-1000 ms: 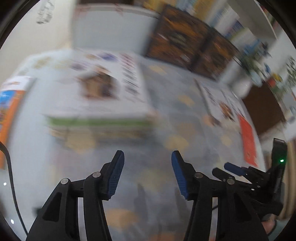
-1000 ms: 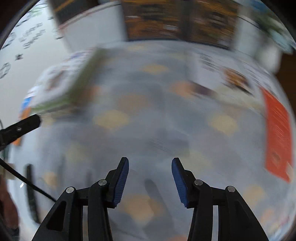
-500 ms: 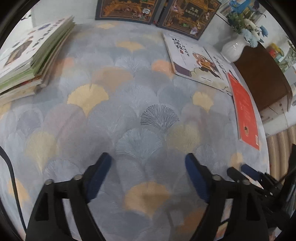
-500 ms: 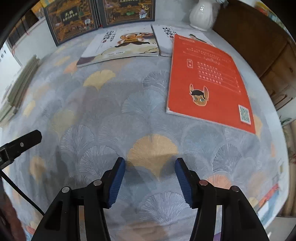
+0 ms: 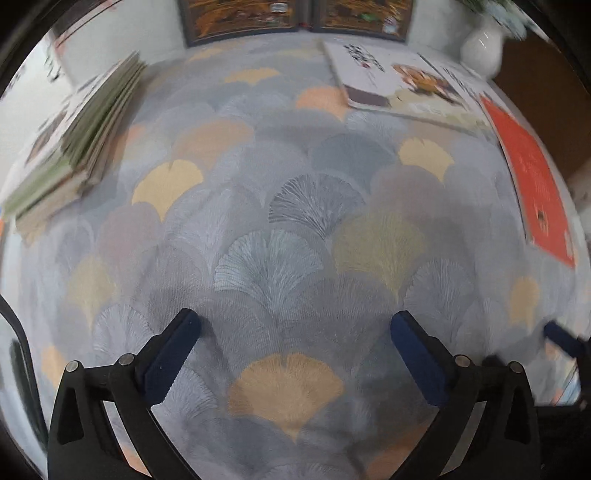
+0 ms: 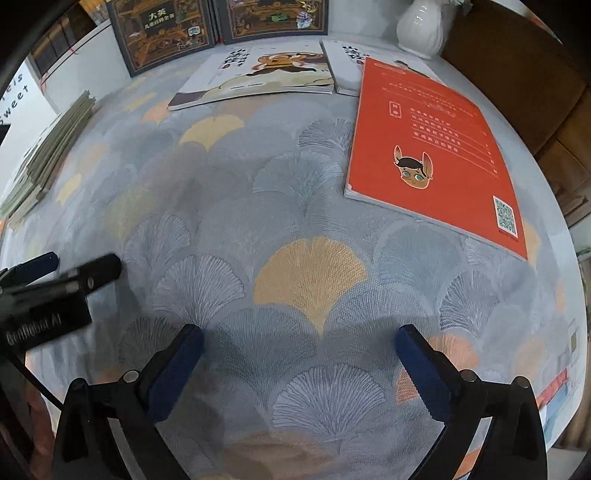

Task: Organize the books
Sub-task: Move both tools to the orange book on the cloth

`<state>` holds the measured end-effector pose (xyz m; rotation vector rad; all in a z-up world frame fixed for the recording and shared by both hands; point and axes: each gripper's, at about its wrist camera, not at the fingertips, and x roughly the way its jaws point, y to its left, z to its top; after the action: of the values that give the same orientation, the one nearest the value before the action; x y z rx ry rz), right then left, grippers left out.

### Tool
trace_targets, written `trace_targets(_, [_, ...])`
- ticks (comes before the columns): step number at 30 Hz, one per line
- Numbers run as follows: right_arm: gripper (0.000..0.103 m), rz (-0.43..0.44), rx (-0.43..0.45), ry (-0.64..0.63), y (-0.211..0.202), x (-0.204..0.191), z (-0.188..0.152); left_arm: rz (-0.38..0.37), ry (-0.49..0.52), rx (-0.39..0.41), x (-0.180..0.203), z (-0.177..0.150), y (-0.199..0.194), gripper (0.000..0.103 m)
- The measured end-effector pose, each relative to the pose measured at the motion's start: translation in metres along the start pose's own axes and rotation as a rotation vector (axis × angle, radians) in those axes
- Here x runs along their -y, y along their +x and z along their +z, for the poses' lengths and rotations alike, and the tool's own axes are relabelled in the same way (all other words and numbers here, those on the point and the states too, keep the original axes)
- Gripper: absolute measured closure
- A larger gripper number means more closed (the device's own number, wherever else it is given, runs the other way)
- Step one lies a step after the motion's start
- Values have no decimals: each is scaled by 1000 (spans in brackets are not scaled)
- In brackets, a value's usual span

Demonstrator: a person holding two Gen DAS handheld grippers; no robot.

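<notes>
An orange book (image 6: pixel 436 147) lies flat at the right of the table; it also shows in the left wrist view (image 5: pixel 532 177). A white picture book (image 6: pixel 258 74) lies behind it, with another white book (image 6: pixel 347 59) partly under the orange one. A stack of books (image 5: pixel 70 147) sits at the left; it also shows in the right wrist view (image 6: pixel 48 155). My left gripper (image 5: pixel 295 332) is open wide and empty above the cloth. My right gripper (image 6: pixel 299 343) is open wide and empty, short of the orange book. The left gripper shows in the right wrist view (image 6: pixel 55 273).
The table has a grey cloth with fan shapes (image 6: pixel 310 280). Two dark hardcover books (image 6: pixel 162 33) stand against the back wall. A white vase (image 6: pixel 421 26) stands at the back right beside a brown cabinet (image 6: pixel 517 66). The table edge runs along the right.
Both grippers have opened wider. The left view swung from the book stack toward the table's middle. The right gripper has moved a little closer to the orange book.
</notes>
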<state>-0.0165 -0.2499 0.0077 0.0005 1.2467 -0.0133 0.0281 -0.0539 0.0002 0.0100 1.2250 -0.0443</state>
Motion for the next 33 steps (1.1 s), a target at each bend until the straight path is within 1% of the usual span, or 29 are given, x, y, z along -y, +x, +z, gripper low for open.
trace_targets(2, [0,0,-7,-18,0,0,0,14,-3,2,1,1,0,0])
trace_targets(5, [0,9,-24,-53,0,2,1,11,-3,5,1,4,2,0])
trace_targets(9, [0,37,-50,-120,0,4,1,6,12,50,2,4,2,0])
trace_targets(11, [0,48,-37,-157,-2,5,-4,7,9,68,1,0,0,0])
trace_targets(14, [0,64,15,-193,-7,7,-20,17,-4,76,2,1,1,0])
trace_targets(16, [0,68,18,-213,-10,9,-26,13,1,60,2,3,1,0])
trace_targets(20, [0,94,-41,-250,-11,14,-26,9,22,6,4,11,4,0])
trace_targets(22, [2,113,-57,-221,-16,26,-27,29,-26,-35,3,13,1,1])
trace_targets(23, [4,129,-56,-205,-21,35,-26,32,-37,-35,4,14,-2,1])
trace_targets(25, [5,127,-33,-171,-33,56,-23,34,5,6,16,16,-13,1])
trace_targets(26, [5,102,-8,-155,-39,68,-21,39,38,26,25,19,-18,1])
trace_targets(28, [3,25,33,-104,-51,98,-14,23,113,61,49,26,-29,1])
trace_targets(30, [3,9,53,-52,-54,126,-9,1,191,95,77,35,-37,1])
trace_targets(31, [3,2,62,-17,-55,141,-7,-18,221,105,89,40,-39,1])
trace_targets(32, [4,1,66,9,-54,150,4,-50,250,111,101,45,-40,1])
trace_targets(33, [6,5,65,30,-54,158,6,-92,276,111,114,51,-41,1])
